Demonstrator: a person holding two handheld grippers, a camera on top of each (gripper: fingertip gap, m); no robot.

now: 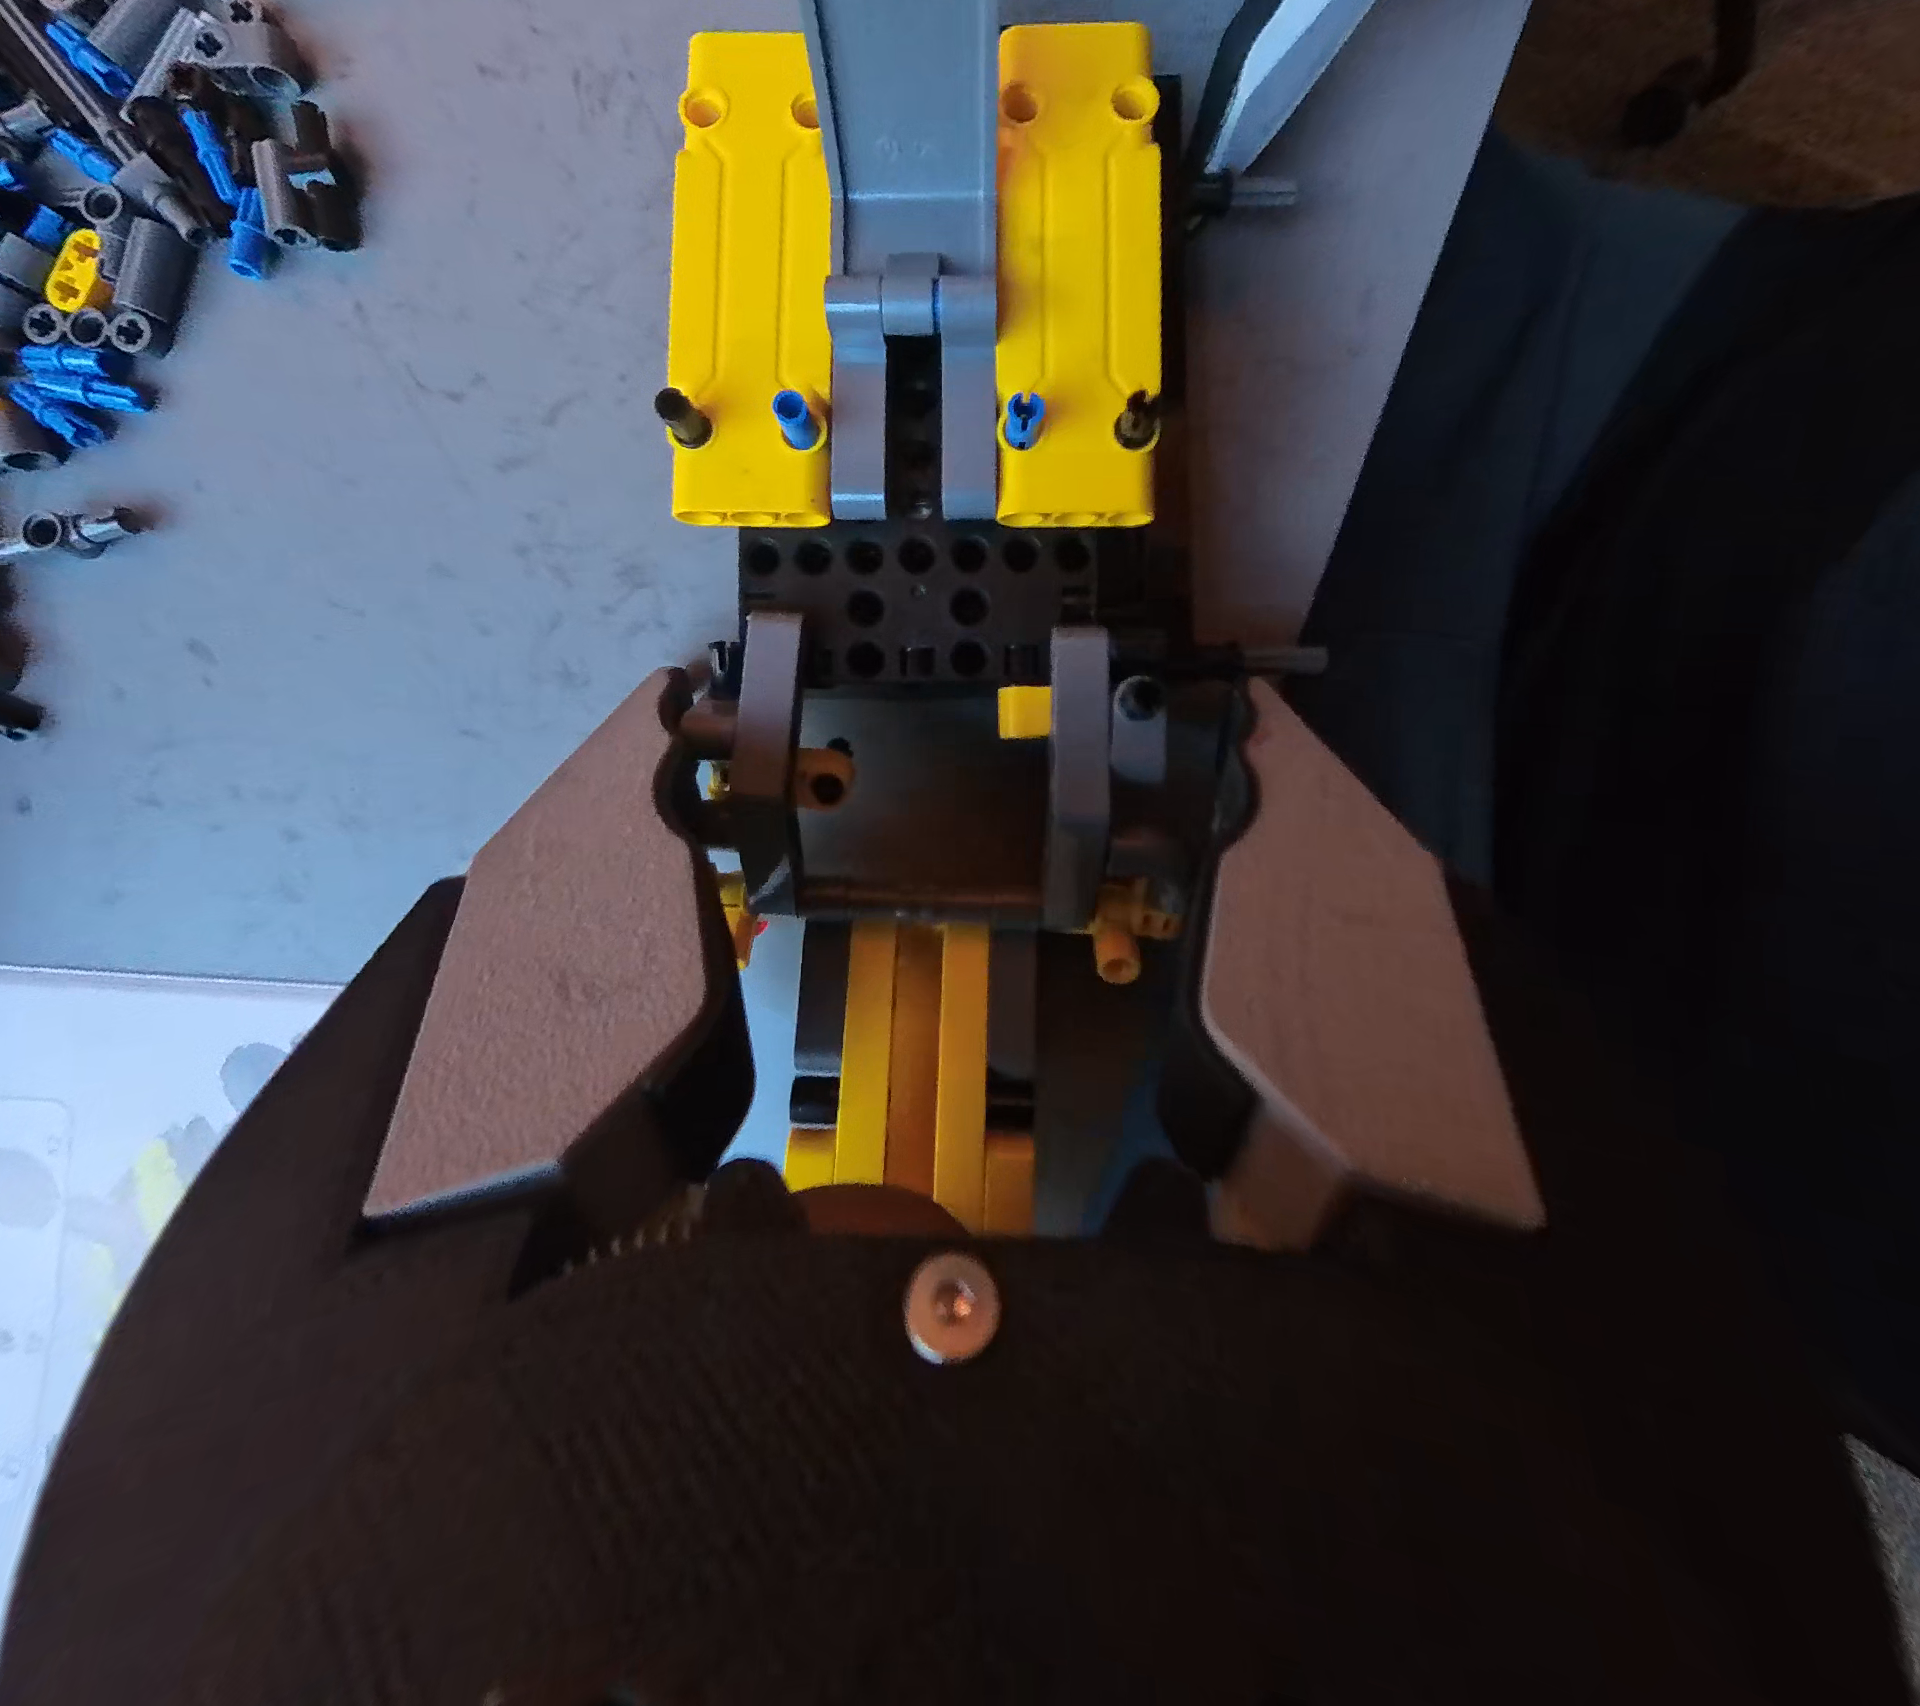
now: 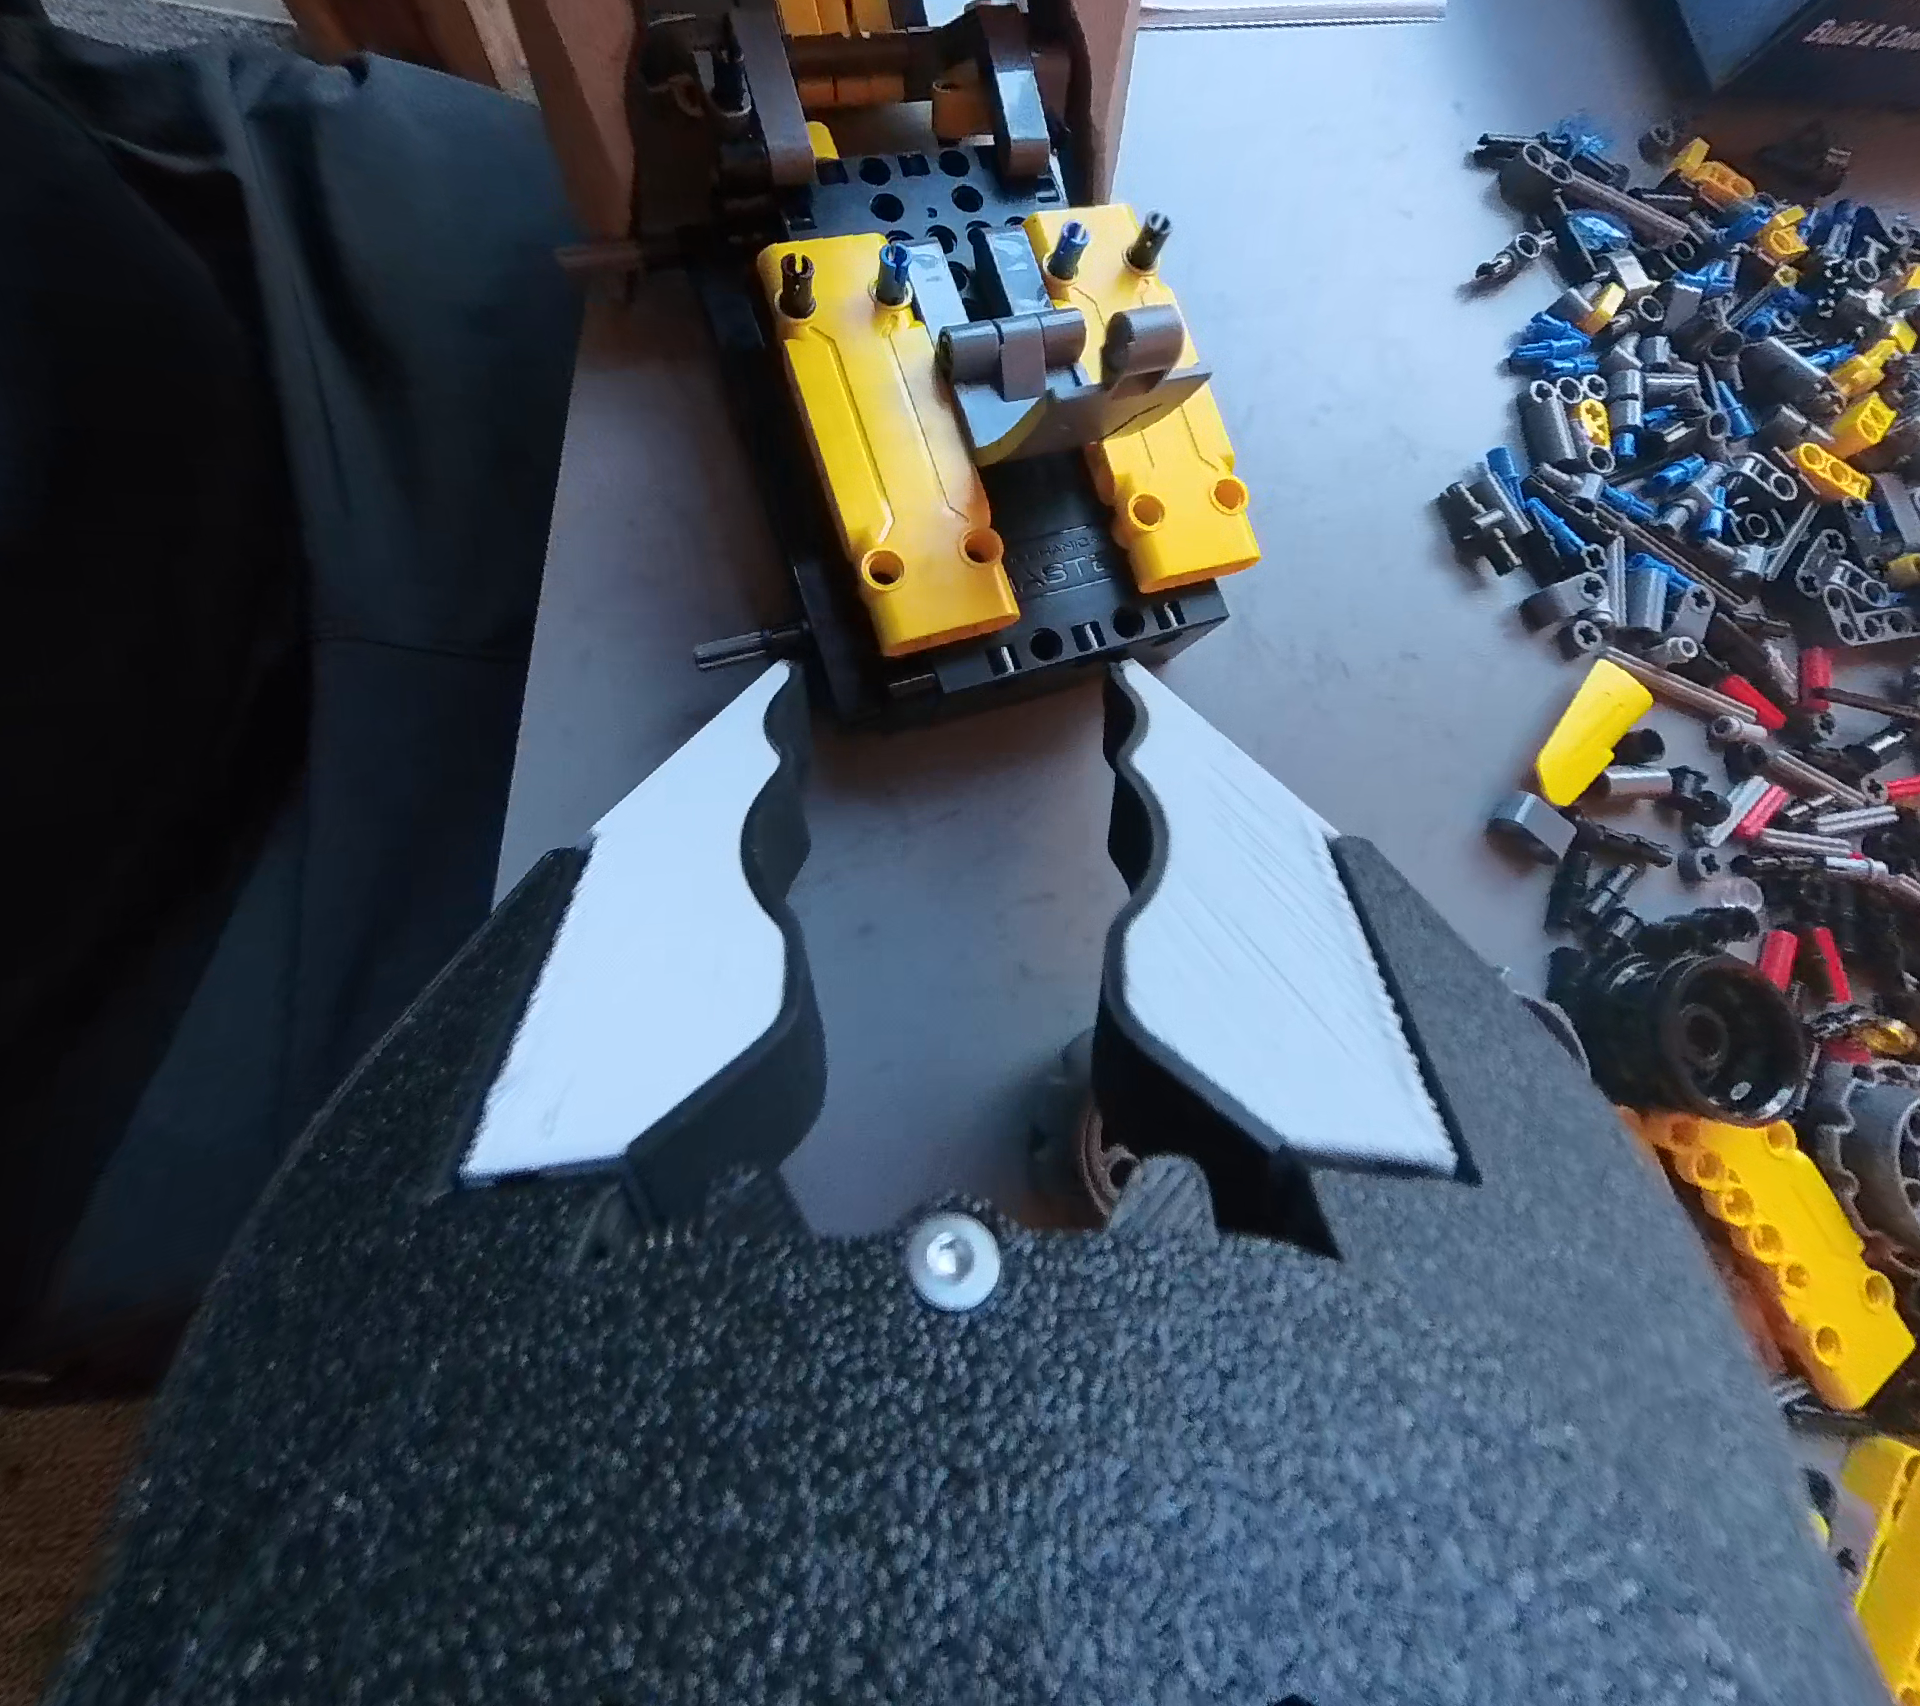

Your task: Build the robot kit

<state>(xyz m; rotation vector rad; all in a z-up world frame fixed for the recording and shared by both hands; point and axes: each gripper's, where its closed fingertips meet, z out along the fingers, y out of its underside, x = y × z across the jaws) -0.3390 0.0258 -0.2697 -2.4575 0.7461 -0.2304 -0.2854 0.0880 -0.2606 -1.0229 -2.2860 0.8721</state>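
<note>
Gripping the rear of a half-built brick model (image 1: 914, 576), the left gripper (image 1: 956, 773) has its brown, matte jaws closed on the dark grey and black frame; their wavy inner edges press both sides. The model lies on the scuffed grey tabletop (image 1: 416, 617) at its edge. Two glossy yellow ribbed panels (image 1: 748, 285) flank a smooth grey wedge-shaped piece (image 1: 904, 77), with blue and black pins standing up from the panels. Yellow beams under the left gripper are partly hidden by its body. The right gripper (image 2: 951, 680), with pale grey fingers (image 2: 665, 908) and a grainy black body, has its jaws wide, their tips just at the model's front end; contact is unclear. A heap of loose small parts (image 2: 1714, 513) runs off the frame edge.
</note>
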